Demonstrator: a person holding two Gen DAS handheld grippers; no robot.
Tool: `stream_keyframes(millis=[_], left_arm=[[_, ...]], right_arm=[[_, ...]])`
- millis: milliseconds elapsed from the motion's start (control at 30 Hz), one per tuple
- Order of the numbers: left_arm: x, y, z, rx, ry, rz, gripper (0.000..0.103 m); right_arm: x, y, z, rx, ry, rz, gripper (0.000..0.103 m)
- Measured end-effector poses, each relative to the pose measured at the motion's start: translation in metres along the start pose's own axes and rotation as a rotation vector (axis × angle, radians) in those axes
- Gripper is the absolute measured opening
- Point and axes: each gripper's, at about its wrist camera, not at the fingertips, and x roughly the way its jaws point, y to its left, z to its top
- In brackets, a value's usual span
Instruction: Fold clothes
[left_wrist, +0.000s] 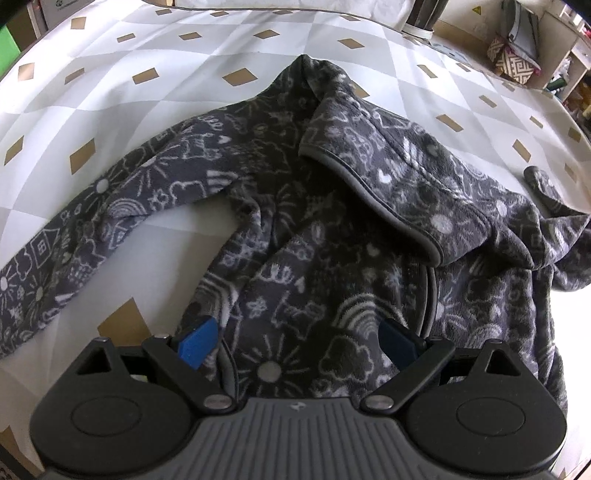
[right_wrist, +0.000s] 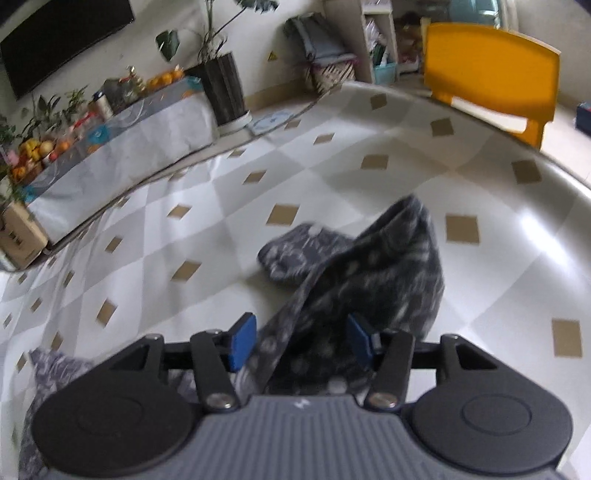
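A dark grey fleece jacket (left_wrist: 317, 206) with white doodle prints lies spread on the white and grey diamond-patterned surface (left_wrist: 147, 74). Its hood points away, one sleeve (left_wrist: 74, 236) stretches to the left, and a flap with a grey trimmed edge (left_wrist: 373, 199) is folded over on the right. My left gripper (left_wrist: 297, 343) hovers low over the jacket's near part, open wide, its blue pads clear of the fabric. In the right wrist view, a blurred fold of the jacket (right_wrist: 373, 273) rises between the blue pads of my right gripper (right_wrist: 301, 341), which stands open with the cloth loose between them.
A yellow chair (right_wrist: 491, 70) stands past the surface's far right edge. A dark ribbed plant pot (right_wrist: 225, 88) and a low cloth-covered table with fruit (right_wrist: 110, 147) lie beyond the far left edge. Shelves with clutter (left_wrist: 554, 55) stand at the right.
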Motion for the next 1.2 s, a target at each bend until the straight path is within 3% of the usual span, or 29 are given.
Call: stream_keyframes(millis=[267, 633, 1200], left_arm=[[0.006, 0.007, -0.004, -0.016, 0.023, 0.015, 0.094], [0.013, 0.006, -0.009, -0.017, 0.054, 0.029, 0.094], [0.017, 0.004, -0.009, -0.022, 0.071, 0.029, 0.094]], right_arm=[[-0.022, 0.015, -0.024, -0.069, 0.114, 0.112, 0.056], [-0.009, 0.083, -0.071, -0.363, 0.319, 0.276, 0.057], [0.023, 0.128, -0.103, -0.576, 0.269, 0.209, 0.057]])
